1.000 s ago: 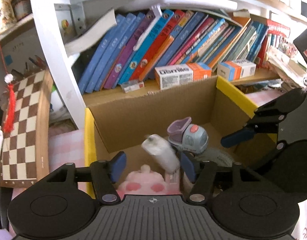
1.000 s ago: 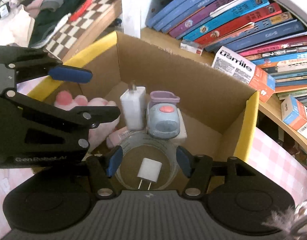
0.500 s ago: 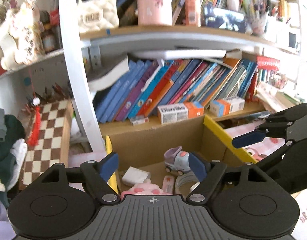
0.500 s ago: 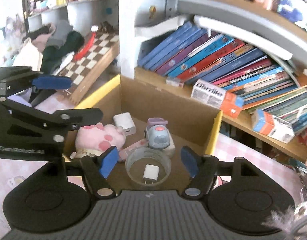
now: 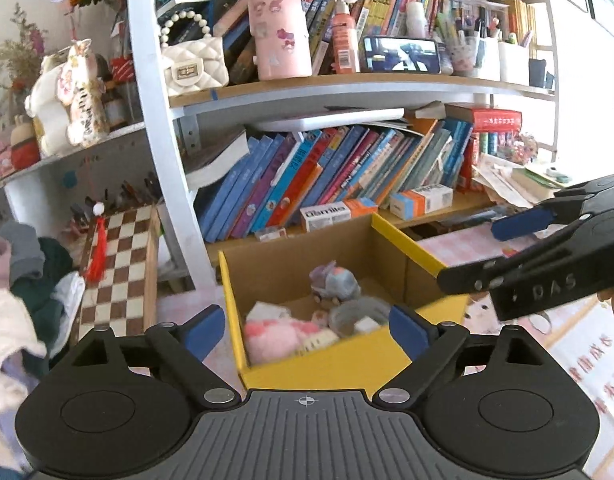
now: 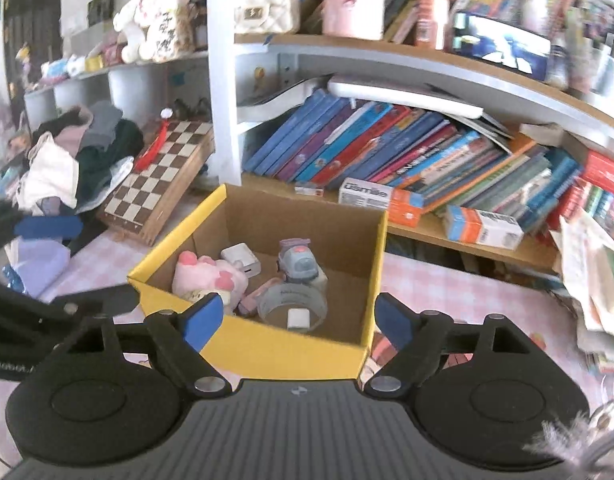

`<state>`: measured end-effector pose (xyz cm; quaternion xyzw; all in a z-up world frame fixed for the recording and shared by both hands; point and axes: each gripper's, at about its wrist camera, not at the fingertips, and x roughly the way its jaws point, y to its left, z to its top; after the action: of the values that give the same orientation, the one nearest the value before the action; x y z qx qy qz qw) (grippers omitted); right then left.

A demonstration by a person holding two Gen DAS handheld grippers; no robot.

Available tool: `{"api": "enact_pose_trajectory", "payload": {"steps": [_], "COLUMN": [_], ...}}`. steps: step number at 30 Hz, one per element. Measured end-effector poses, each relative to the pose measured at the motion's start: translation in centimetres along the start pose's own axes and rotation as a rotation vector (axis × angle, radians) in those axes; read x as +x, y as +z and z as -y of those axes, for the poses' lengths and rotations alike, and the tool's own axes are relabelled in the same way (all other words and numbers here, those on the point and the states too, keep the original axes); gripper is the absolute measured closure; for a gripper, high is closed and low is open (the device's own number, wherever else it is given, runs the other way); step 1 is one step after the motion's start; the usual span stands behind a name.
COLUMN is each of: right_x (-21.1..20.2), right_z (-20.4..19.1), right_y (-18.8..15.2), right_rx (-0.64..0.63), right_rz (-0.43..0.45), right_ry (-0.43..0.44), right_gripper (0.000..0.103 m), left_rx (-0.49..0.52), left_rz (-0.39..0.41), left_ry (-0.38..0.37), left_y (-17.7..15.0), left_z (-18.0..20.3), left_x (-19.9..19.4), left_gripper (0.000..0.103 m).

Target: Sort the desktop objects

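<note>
Several small items already inside yellow-rimmed cardboard box (image 6: 263,344): pink plush toy (image 6: 205,278), white charger block (image 6: 241,258), clear tape roll (image 6: 293,304); both grippers, left (image 5: 307,326) and right (image 6: 293,318), empty, jaws opening; sorting seemingly near done.

A white-and-orange carton (image 6: 381,201) lying on the lower shelf before a row of leaning books carries the blue brand name "usmile" on its white face, legible in the right wrist view and again in the left wrist view. The black body of the right hand-held gripper (image 5: 547,276), seen from the left wrist, bears raised letters reading "DAS". The left hand-held gripper (image 6: 11,368), at the edge of the right wrist view, shows "nRobot". Book spines and the red characters on a sheet at the desk's right edge are too blurred to read.
</note>
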<state>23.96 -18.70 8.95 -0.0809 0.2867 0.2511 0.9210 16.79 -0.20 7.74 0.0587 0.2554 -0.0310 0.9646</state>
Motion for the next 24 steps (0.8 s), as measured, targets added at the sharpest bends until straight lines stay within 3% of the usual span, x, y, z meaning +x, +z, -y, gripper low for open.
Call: {"api": "enact_pose_trajectory", "payload": {"steps": [6, 13, 24], "right_x": [-2.9, -5.6, -8.0], "right_z": [-0.5, -1.7, -5.2], "right_y": [-3.5, -7.6, -13.0], "right_rx": [0.032, 0.081, 0.125], "right_rz": [-0.023, -0.036, -0.064], "right_ry": [-0.055, -0.111, -0.159], "right_gripper": [0.016, 0.011, 0.003], "left_rx": [-0.087, -0.115, -0.062], "left_rz": [-0.04, -0.072, -0.094], "left_ry": [-0.004, 0.028, 0.058], "left_y": [-2.9, -5.8, -9.2], "left_z": [-0.5, -0.6, 1.1], "left_x": [-2.5, -4.8, -7.5], "left_gripper": [0.008, 0.008, 0.008]}}
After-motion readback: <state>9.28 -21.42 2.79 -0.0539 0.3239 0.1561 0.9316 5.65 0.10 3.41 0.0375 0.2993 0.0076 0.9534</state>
